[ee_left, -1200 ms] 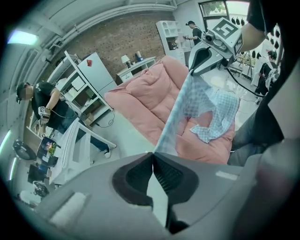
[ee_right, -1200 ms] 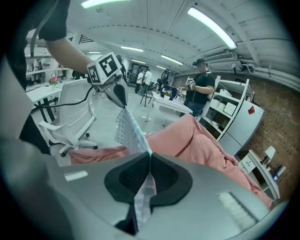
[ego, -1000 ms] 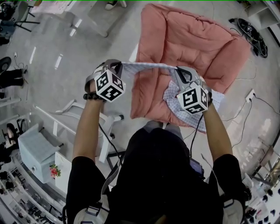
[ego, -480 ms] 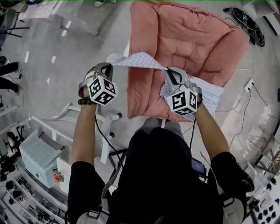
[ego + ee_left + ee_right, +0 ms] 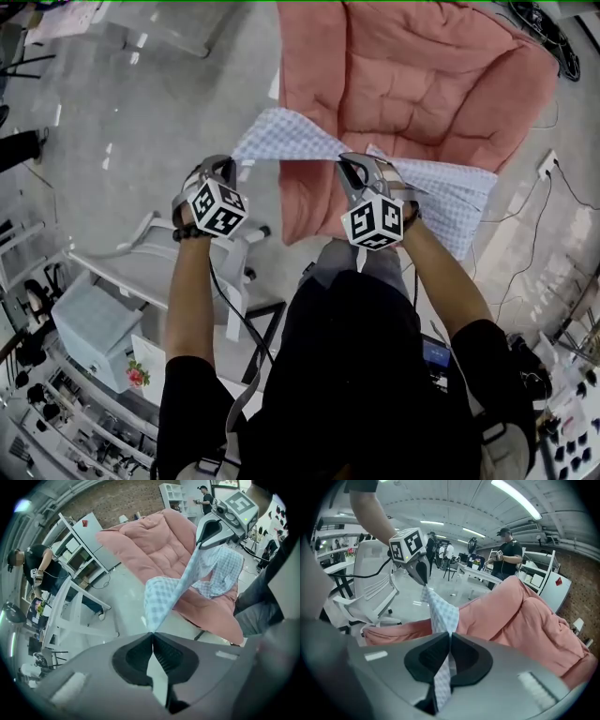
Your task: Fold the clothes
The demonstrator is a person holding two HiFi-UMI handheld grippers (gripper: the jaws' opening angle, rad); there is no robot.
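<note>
- At centre frame, a checked garment [image 5: 281, 141] is held over a pink quilt [image 5: 422, 75].
- Left gripper [image 5: 231, 165] and right gripper [image 5: 353, 167] are clamped on its edge.
- Limp, light cloth is judged best taken at corners.

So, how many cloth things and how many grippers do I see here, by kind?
Checked garment: 1
Pink quilt: 1
Grippers: 2 (left gripper, right gripper)
Total: 4
</note>
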